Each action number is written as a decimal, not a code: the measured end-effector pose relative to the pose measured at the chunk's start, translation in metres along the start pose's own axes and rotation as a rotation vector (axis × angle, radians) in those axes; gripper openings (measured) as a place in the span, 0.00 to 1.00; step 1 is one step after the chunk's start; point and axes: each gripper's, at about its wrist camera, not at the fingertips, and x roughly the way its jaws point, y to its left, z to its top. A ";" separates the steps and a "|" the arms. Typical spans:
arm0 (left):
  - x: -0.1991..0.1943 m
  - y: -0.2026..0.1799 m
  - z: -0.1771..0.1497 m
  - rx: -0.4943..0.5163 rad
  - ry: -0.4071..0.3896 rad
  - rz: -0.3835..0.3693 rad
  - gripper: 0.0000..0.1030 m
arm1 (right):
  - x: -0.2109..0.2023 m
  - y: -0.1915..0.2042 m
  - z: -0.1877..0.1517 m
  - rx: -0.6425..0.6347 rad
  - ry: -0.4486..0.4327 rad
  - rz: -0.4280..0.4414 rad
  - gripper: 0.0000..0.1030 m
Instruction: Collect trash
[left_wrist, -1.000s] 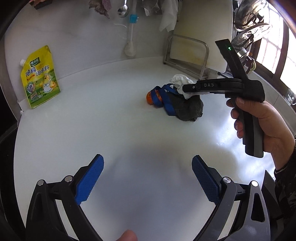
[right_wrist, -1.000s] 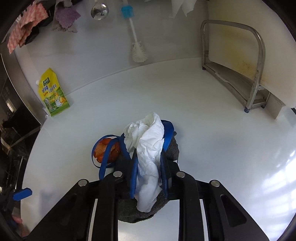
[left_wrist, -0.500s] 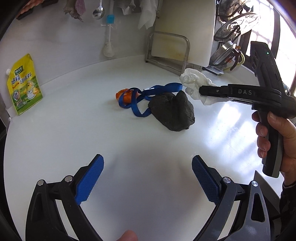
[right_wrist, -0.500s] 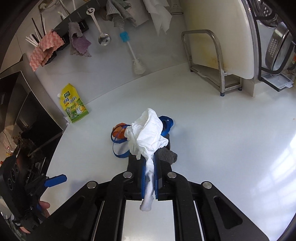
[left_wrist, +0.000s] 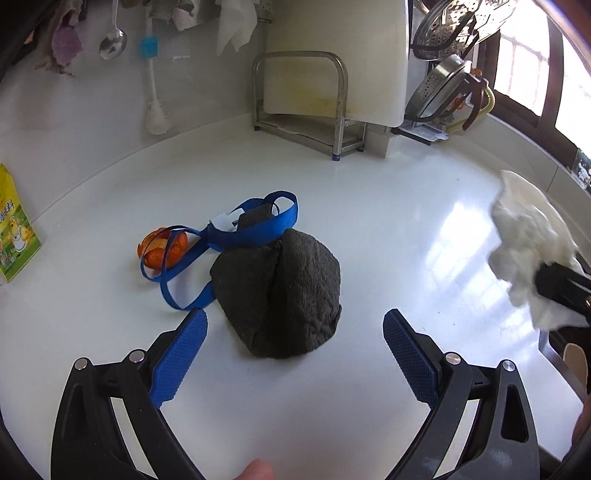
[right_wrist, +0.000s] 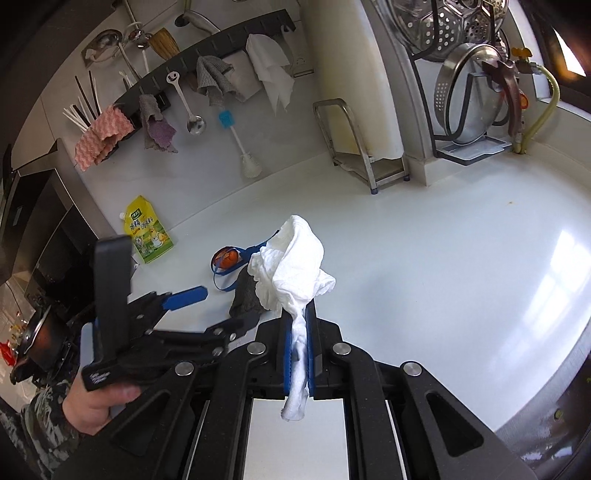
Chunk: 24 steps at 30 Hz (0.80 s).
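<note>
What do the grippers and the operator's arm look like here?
Both grippers, left and right, are black skeletal linkages with silver pivot pins and blue textured finger pads. The left one, seen from the right wrist camera, has a black pistol-style handle with small white lettering, unreadable. The hand on it is bare, with a camouflage sleeve. No cables visible.

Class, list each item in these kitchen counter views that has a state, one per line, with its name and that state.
Right gripper: shut on the white tissue.
White tissue: crumpled, held above the counter.
Left gripper: open, empty.
Dark cloth: bunched on the counter.
Blue strap: looped, lying partly under the cloth.
Orange wrapper: lying inside the strap loop.
Yellow pouch: leaning against the wall.
</note>
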 end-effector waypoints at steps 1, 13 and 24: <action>0.005 -0.003 0.003 0.007 0.004 0.009 0.82 | -0.006 -0.001 -0.004 0.002 -0.003 -0.001 0.06; 0.004 -0.003 -0.016 -0.035 0.069 -0.089 0.11 | -0.039 -0.007 -0.033 0.012 -0.036 0.000 0.06; -0.102 0.030 -0.072 -0.167 0.050 -0.203 0.10 | -0.053 0.016 -0.055 0.034 -0.038 0.040 0.06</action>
